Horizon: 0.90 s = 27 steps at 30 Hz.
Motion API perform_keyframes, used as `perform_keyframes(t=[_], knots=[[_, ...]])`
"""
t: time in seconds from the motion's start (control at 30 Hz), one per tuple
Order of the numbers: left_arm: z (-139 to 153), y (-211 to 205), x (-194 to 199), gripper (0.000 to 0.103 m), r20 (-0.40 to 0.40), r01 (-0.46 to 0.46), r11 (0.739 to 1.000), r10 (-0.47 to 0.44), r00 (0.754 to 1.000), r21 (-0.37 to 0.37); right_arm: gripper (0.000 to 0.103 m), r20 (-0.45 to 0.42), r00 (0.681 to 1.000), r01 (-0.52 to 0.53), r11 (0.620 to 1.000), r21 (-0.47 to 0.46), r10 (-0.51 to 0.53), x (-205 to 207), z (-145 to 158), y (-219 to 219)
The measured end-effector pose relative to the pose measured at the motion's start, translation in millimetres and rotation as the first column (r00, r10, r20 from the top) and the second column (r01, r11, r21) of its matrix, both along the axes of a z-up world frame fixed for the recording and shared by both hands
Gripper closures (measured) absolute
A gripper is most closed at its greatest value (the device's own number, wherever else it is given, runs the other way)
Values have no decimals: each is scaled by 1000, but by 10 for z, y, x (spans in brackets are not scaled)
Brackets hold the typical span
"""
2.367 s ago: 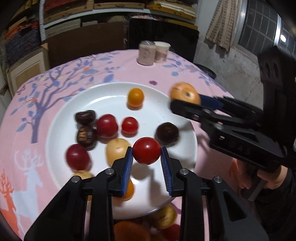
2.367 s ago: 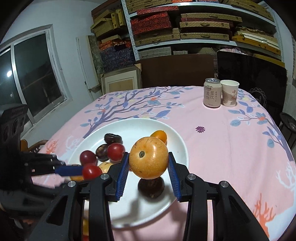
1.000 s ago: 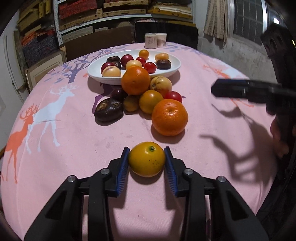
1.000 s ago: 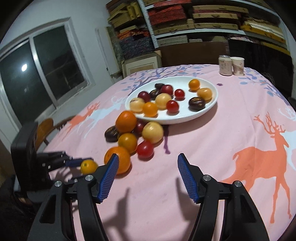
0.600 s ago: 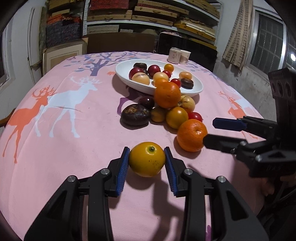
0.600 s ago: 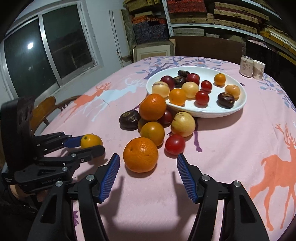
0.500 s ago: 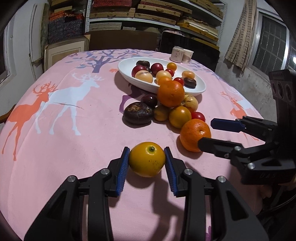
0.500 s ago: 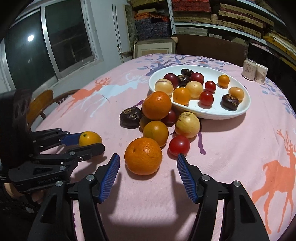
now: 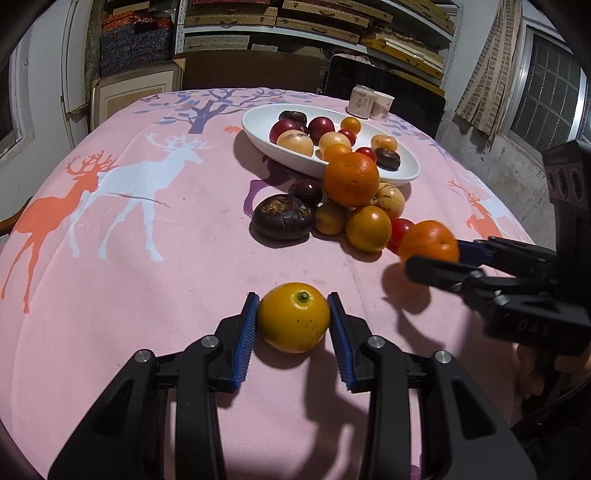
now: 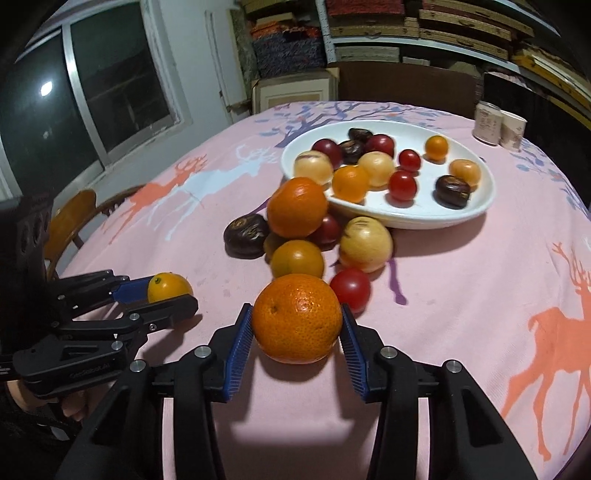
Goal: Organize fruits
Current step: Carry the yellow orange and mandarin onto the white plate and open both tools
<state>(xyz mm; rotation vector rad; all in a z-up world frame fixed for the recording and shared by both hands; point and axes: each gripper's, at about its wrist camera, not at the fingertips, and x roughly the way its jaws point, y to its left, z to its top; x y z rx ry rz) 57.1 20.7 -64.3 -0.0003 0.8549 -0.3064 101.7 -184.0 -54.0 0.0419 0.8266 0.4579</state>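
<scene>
The left gripper (image 9: 292, 320) pinches a small yellow citrus (image 9: 293, 316) in its jaws near the tabletop's (image 9: 166, 258) near edge; the right gripper (image 10: 296, 334) pinches an orange (image 10: 297, 317) just beside the fruit pile (image 10: 306, 229).

Home storeroom: box-stacked shelves (image 10: 424, 29) behind a tableclothed table (image 10: 480, 266).

Loose fruit pile (image 10: 303, 236) just before the plate (image 10: 476, 206), can (image 10: 487, 122) and cup (image 10: 512, 132) behind.
</scene>
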Motion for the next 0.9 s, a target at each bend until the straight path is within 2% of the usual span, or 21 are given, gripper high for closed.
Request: perform_keyframes(t=[0.17,0.37,0.53,0.9], knots=[[-9,-4,11,66,-13,6,1000,-6,1000,2,57,0,996,92,994,58,-92,-80,21,-442],[8,-48,-10,66,5,-1,999,1,1000,38,57,13,979,201,974,105,-203,-165,135,-968],[41,-82,-3,66,8,8,998,-8,1000,55,57,60,967,236,959,154,-247,-192,296,-1200],[411,-300,170,66,78,48,994,-56,995,95,57,151,950,235,944,231,-274,-131,690,-1429]])
